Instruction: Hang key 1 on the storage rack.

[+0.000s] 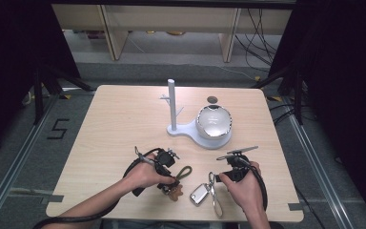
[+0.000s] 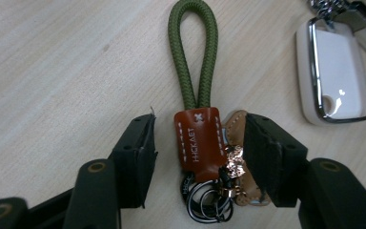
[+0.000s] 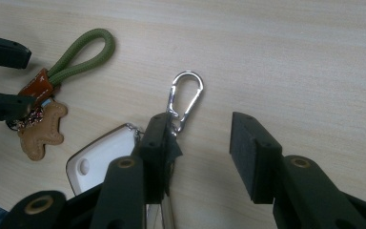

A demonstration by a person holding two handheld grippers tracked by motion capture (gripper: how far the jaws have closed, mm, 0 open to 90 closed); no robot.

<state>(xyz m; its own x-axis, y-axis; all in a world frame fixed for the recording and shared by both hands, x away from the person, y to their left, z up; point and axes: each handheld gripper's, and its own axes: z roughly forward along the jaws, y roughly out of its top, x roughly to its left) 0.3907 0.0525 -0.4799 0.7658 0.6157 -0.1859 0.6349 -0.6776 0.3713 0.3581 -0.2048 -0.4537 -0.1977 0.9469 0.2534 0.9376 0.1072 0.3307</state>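
Note:
A keychain with a green rope loop (image 2: 193, 52), a brown leather tag (image 2: 199, 140), a tan leather charm (image 2: 235, 129) and metal rings lies on the wooden table (image 1: 119, 124). My left gripper (image 2: 200, 131) straddles the tag. One pad stands clear of it and the other rests by the charm, so the jaws are open. In the high view the left gripper (image 1: 168, 183) sits over the keychain (image 1: 181, 175) near the front edge. My right gripper (image 3: 200, 126) is open, bare table between its pads. A silver carabiner (image 3: 187, 93) pokes out past its left jaw, chained to a white key fob (image 3: 100, 160).
A white stand (image 1: 190, 131) with an upright post (image 1: 171, 102) and a shiny bowl (image 1: 214, 121) stands mid-table, beyond both hands. A small round hole (image 1: 212, 99) is behind it. The key fob (image 1: 199, 194) lies between the two hands near the front edge.

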